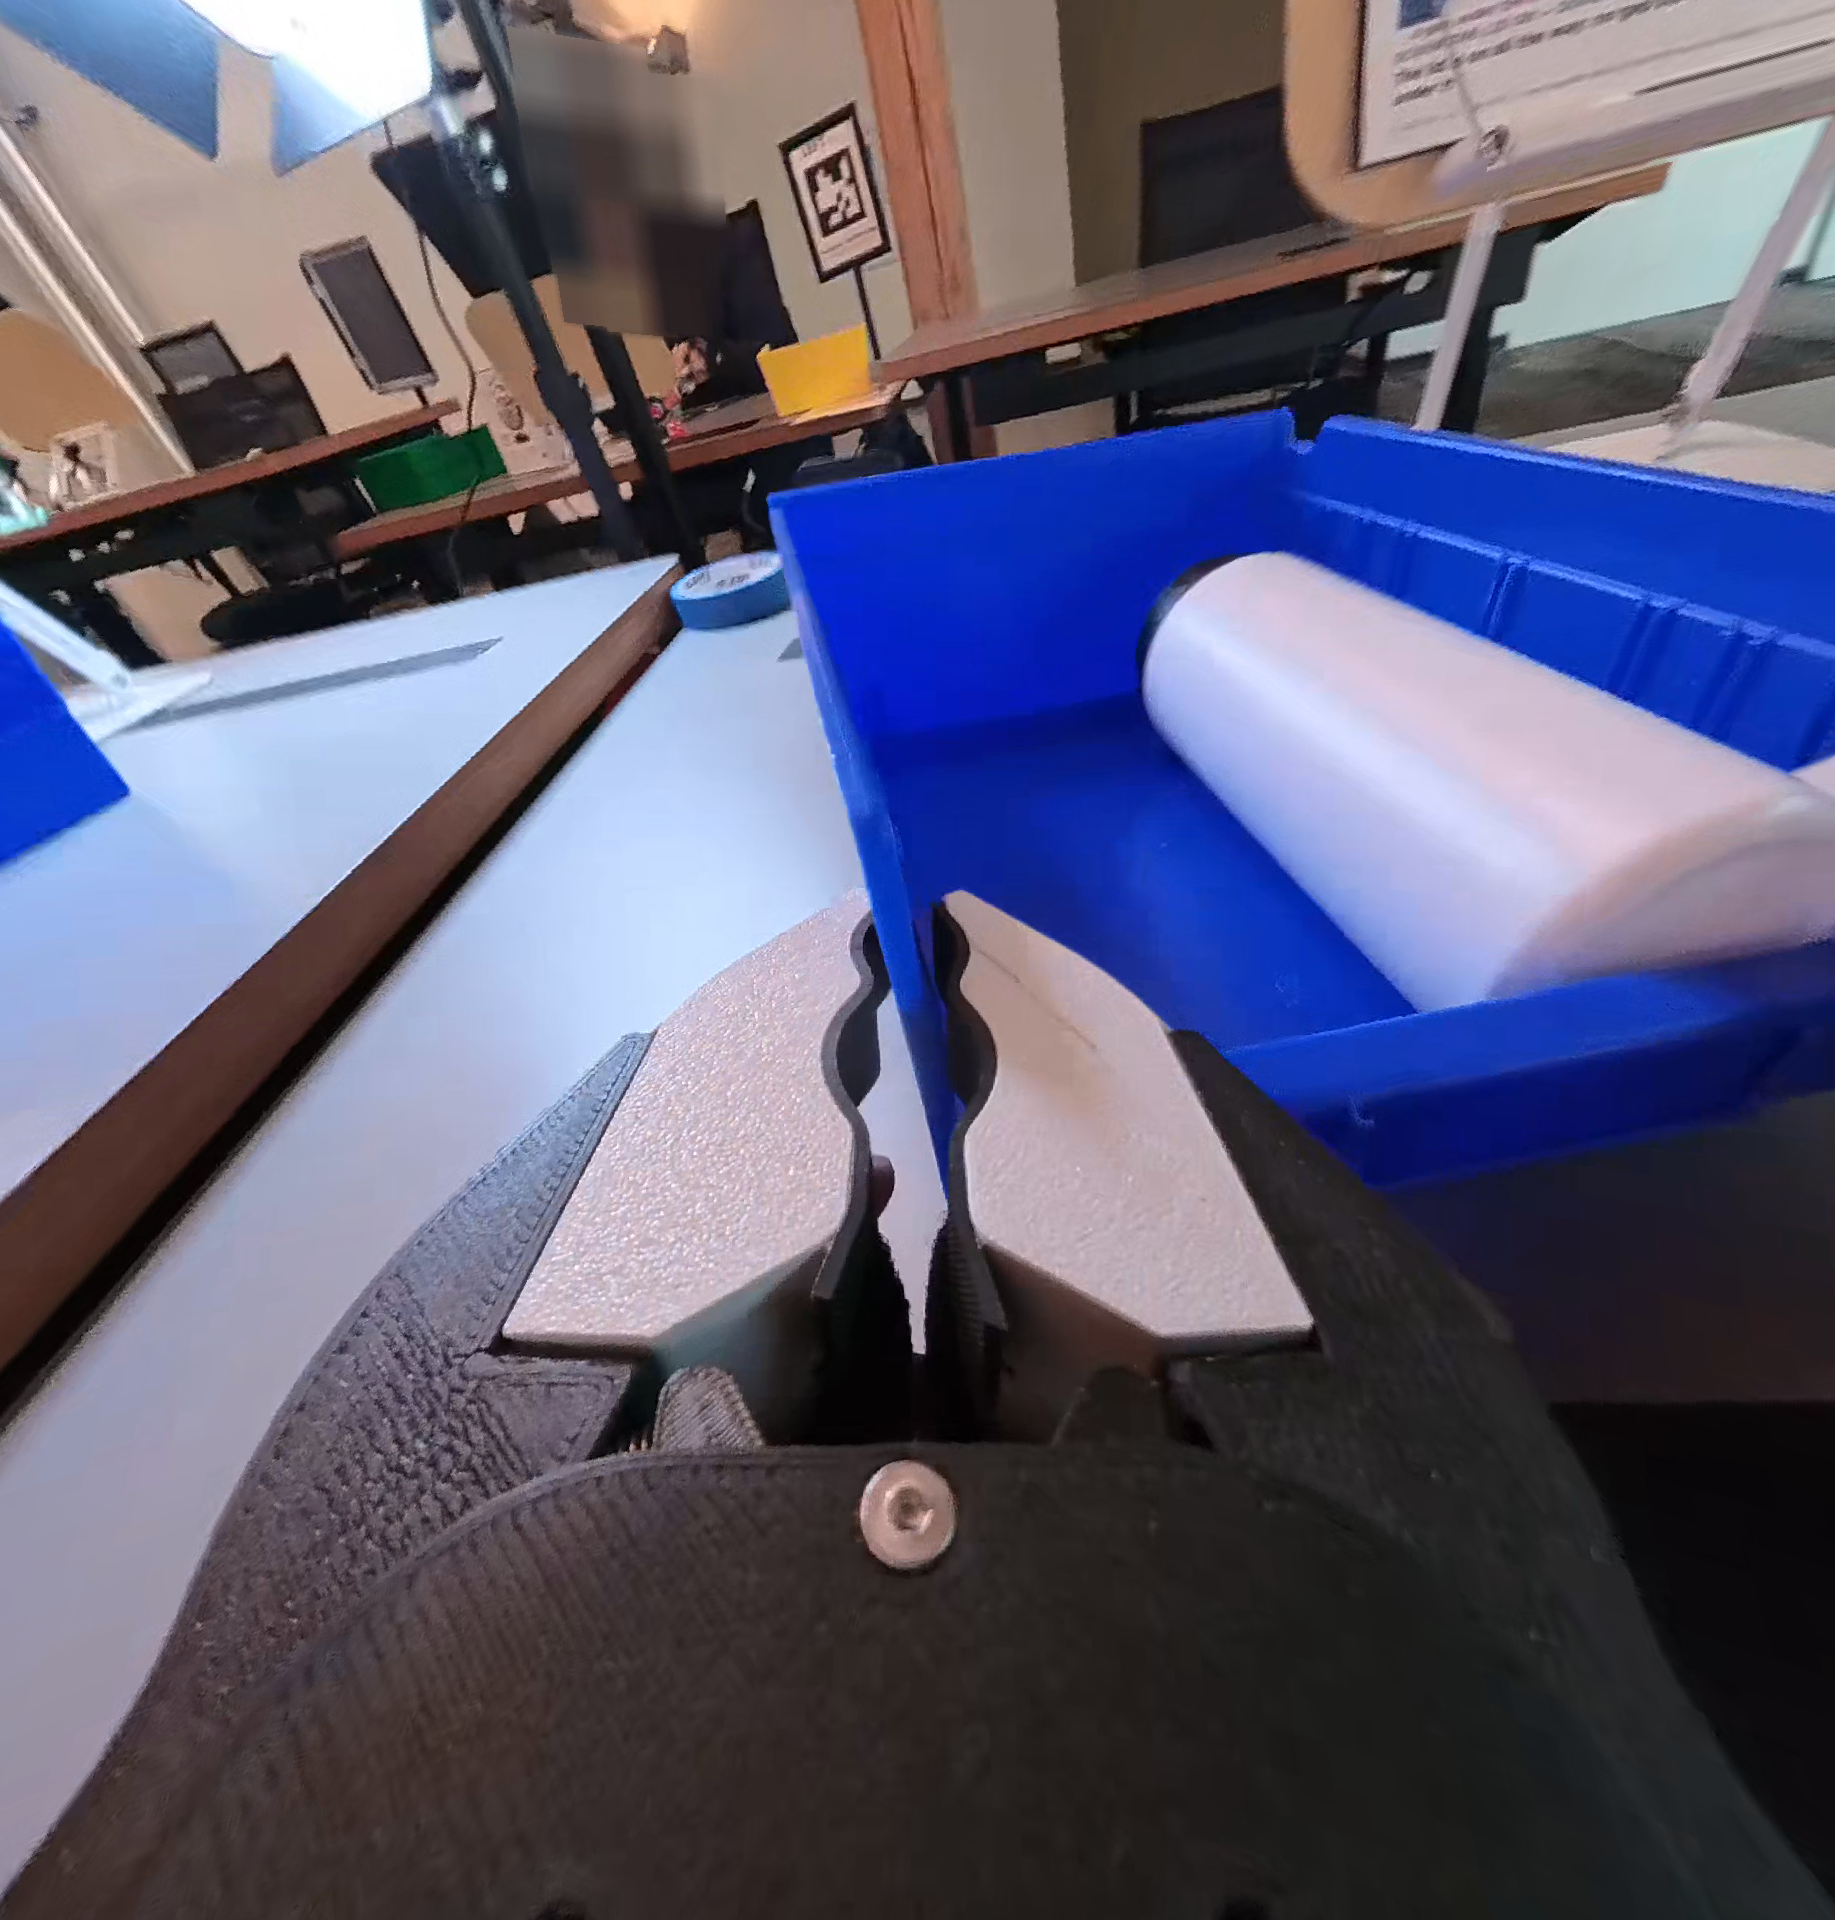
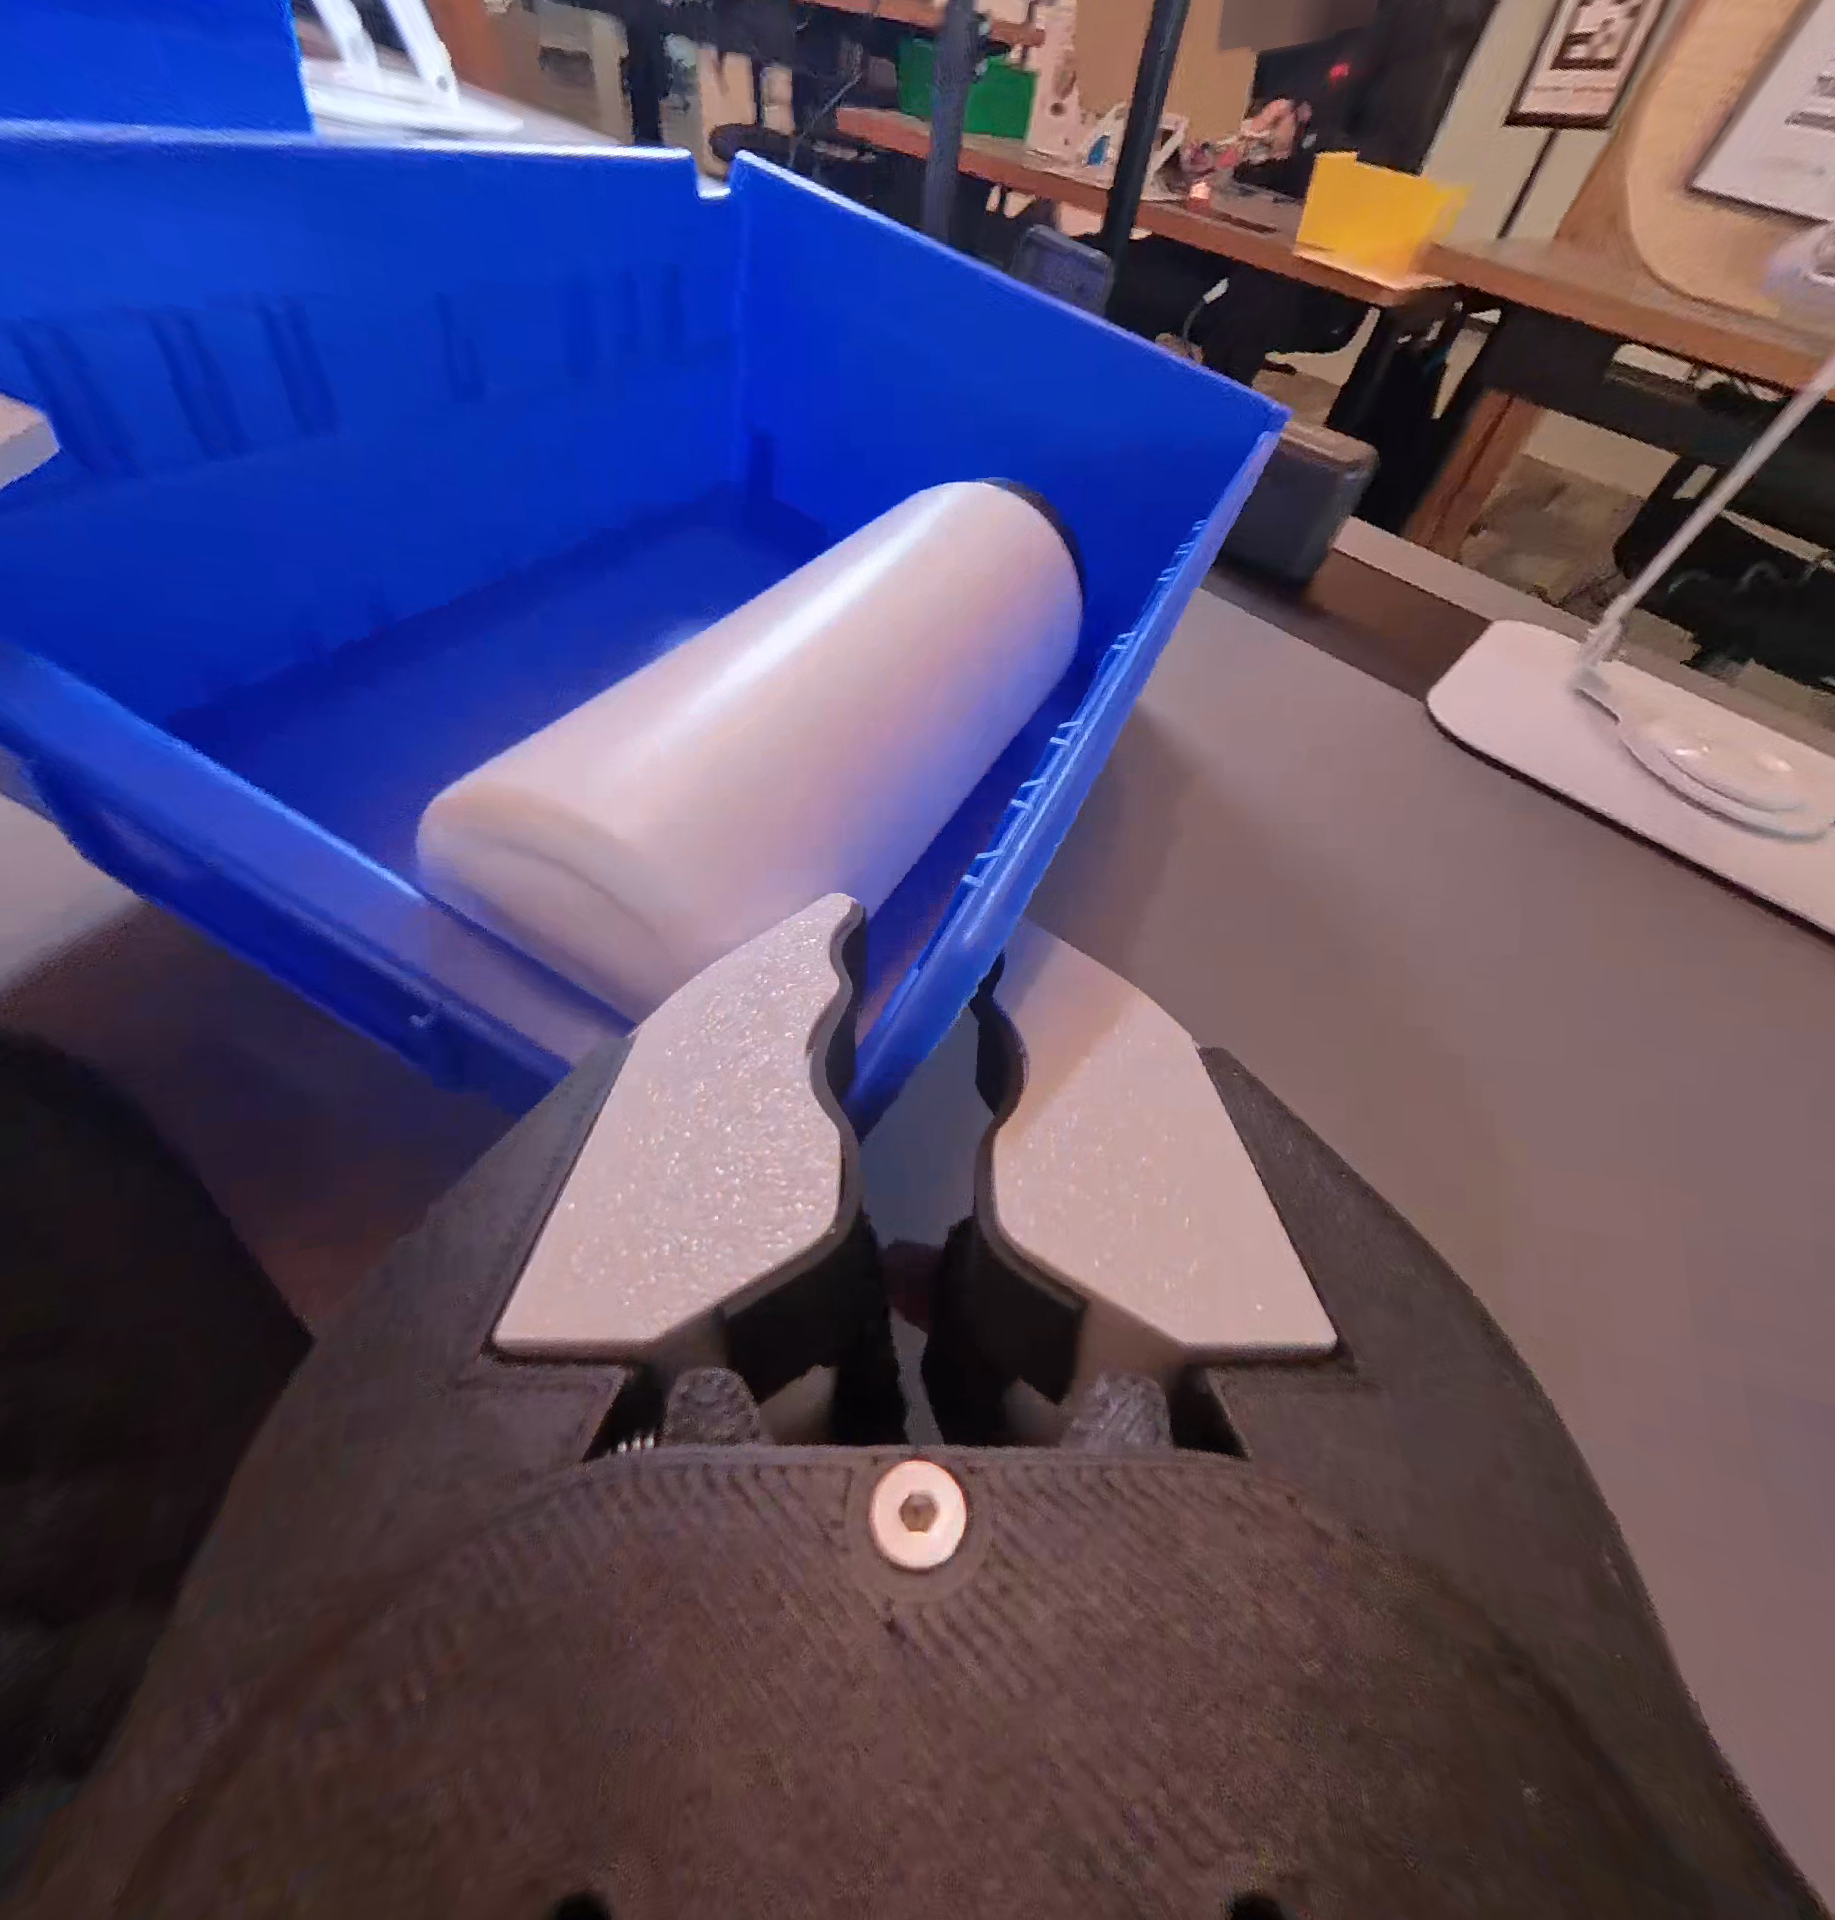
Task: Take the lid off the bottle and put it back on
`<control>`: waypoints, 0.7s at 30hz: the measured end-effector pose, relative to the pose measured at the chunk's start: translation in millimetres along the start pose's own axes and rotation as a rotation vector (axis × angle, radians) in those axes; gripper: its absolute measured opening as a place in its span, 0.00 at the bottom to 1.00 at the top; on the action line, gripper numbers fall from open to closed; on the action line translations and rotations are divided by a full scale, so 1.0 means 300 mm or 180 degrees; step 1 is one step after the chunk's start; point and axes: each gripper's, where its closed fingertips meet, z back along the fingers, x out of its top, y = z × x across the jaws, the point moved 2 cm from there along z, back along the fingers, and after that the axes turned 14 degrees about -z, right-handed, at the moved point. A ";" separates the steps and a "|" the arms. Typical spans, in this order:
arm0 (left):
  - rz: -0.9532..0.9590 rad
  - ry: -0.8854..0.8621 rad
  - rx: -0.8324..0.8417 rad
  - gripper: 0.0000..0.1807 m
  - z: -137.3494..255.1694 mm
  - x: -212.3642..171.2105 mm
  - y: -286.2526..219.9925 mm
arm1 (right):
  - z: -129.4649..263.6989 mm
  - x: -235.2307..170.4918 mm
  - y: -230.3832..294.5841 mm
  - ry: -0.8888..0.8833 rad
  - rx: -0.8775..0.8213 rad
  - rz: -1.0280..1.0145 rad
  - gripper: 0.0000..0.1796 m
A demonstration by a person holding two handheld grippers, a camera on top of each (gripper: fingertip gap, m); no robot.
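Note:
A white bottle [image 1: 1432,769] lies on its side inside a blue bin [image 1: 996,582]. Its black end [image 1: 1175,594] points away from me toward the bin's far wall. My left gripper [image 1: 908,935] is shut on the bin's left side wall at the near corner, one finger on each side of it. In the right wrist view the bottle [image 2: 767,717] lies along the bin's right wall [image 2: 1058,748]. My right gripper [image 2: 923,956] is shut on that wall near its front end. The bottle's near end is partly hidden behind the bin's front lip.
A roll of blue tape [image 1: 726,592] lies on the grey table behind the bin's left corner. A second blue bin [image 1: 19,748] stands at far left. A white lamp base [image 2: 1619,727] sits on the table to the right. A brown table edge [image 1: 321,935] runs diagonally at left. Spacing between my two grippers at the tips: around 20 cm.

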 end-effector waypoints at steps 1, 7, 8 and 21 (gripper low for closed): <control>0.0073 0.0053 -0.0002 0.04 -0.006 -0.021 0.010 | -0.008 -0.008 0.016 0.0079 0.0078 0.0065 0.12; 0.0342 -0.0280 0.0171 0.33 0.046 0.038 0.084 | 0.092 0.046 0.079 0.0465 0.0943 -0.0400 0.58; 0.0209 -0.0546 0.0194 0.34 0.072 0.092 0.075 | 0.131 0.073 0.050 0.0409 0.0952 -0.0379 0.60; -0.2738 0.0340 -0.2448 0.26 -0.025 0.042 -0.508 | 0.352 -0.168 -0.841 0.2722 -0.1052 0.0997 0.43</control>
